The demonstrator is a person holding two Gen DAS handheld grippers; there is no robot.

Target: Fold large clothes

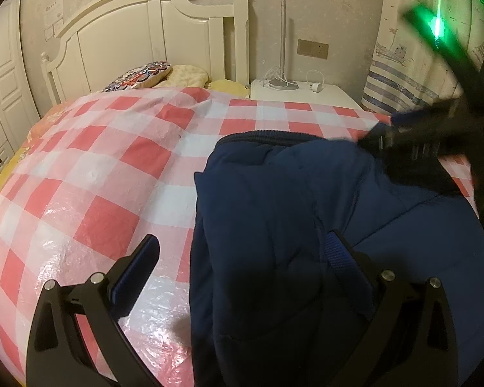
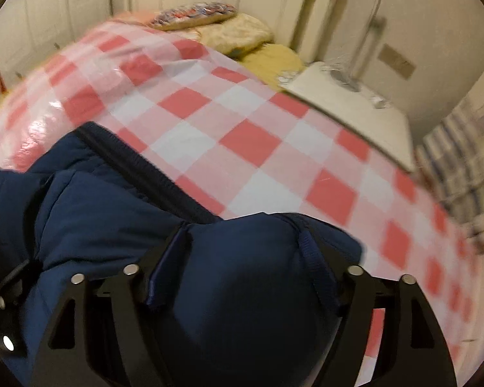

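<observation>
I am working over the bed (image 1: 90, 174), which is covered by a glossy red-and-white checked plastic sheet (image 2: 251, 135). That sheet is my first worry: it looks slick and crinkled, so any sideways drag on the garment could slide the whole bundle, or pull the sheet with it, instead of laying a clean fold

The navy padded jacket (image 1: 274, 225) lies on the near right part of the bed, already bunched into thick layers, with its dark ribbed hem (image 2: 151, 171) running along the far edge. It is bulky and springy, so I judge a fold may puff open again once it is let go

My right gripper (image 2: 242, 267) has a fat wad of the jacket between its fingers (image 2: 319, 274); the jaws stand fairly wide apart but are filled with cloth, so I read it as grasping the jacket. The right wrist view is blurred, and a quick swing could pull that wad loose or grab too few layers

My left gripper (image 1: 242, 274) is spread wide and released; one finger (image 1: 138, 267) is over bare sheet, the other at the jacket's near fold. Closing here might catch only the outer shell, or pinch the plastic with it

The two tools are near each other, so a crossing path risks a knock
</observation>
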